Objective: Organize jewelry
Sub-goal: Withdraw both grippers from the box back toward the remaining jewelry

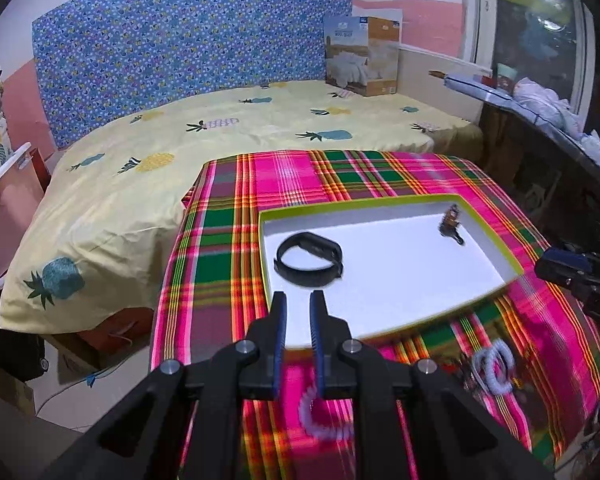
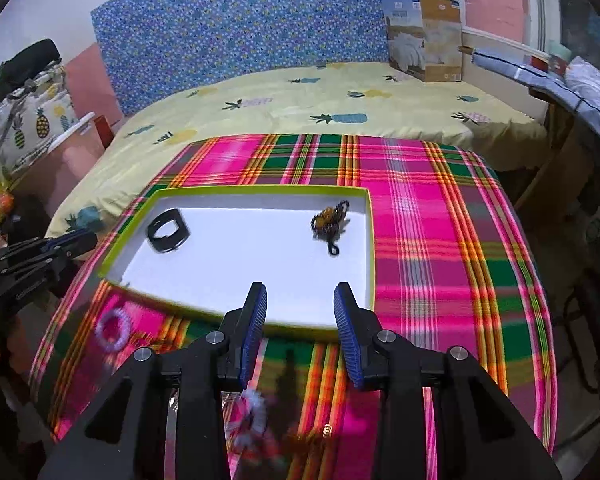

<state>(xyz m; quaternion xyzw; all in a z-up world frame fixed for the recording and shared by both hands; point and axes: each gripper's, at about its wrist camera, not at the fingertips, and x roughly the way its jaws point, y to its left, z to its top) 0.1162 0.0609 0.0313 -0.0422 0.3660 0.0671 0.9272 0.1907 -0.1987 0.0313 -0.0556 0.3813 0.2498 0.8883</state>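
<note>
I noted my right gripper [image 2: 300, 304] wide and empty, my left gripper [image 1: 298, 304] narrow and empty. Tray [image 2: 370, 240] lay ahead; white beaded bracelets [image 2: 254, 412] lay beneath. Descent should be slow and square.

Bright indoor light; motion blur; fisheye-warped edges.

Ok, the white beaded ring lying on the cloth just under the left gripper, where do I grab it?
Pinch the white beaded ring across its near arc, coming straight down with the left gripper. It lies flat on the plaid cloth, so only the thin band offers a hold.
</note>
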